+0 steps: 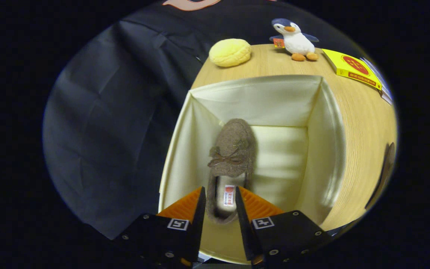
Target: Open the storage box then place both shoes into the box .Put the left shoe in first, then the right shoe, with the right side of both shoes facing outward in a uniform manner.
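The brown shoe (231, 164) hangs inside the open storage box (323, 112), heel clamped between the fingers of the tool (218, 201). Released tilted, it may roll onto the wrong side. A plush penguin (295, 39) stands beyond on the table (360, 112).

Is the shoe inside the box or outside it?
Inside. The brown shoe lies within the open box's cream walls, its heel between the hand-held gripper fingers.
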The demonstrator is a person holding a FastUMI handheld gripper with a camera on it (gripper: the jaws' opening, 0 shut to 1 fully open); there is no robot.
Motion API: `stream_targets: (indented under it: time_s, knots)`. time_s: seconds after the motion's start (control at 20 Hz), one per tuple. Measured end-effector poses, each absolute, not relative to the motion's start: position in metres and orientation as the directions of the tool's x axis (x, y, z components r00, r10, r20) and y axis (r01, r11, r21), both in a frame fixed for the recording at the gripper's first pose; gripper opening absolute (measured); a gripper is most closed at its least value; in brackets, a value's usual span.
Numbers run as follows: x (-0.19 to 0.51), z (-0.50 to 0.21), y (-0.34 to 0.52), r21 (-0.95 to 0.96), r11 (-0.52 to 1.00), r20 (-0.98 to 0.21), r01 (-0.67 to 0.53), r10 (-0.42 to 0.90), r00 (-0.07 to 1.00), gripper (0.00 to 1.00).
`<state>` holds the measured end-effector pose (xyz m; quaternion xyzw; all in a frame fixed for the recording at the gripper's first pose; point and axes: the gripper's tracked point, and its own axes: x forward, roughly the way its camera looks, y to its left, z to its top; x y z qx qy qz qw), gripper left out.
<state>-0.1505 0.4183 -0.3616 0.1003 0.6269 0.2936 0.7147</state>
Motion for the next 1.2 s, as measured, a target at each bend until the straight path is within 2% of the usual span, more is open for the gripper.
stream_targets:
  time_s: [0.15,0.35,0.55,0.65,1.0,1.2]
  knots:
    - [-0.14,-0.328,0.394,0.548,0.764,-0.789,-0.341,0.608,0.092,0.71]
    - [-0.126,-0.298,0.331,0.562,0.758,-0.751,-0.33,0.635,0.179,0.92]
    - [-0.097,-0.301,0.244,0.458,0.827,-0.758,-0.327,0.555,0.342,0.96]
    - [-0.092,-0.311,0.19,0.354,0.88,-0.784,-0.317,0.464,0.412,0.96]
    - [-0.112,-0.375,0.036,0.125,0.97,-0.863,-0.208,0.21,0.46,0.97]
    - [-0.119,-0.399,-0.022,0.068,0.982,-0.879,-0.174,0.142,0.455,0.93]
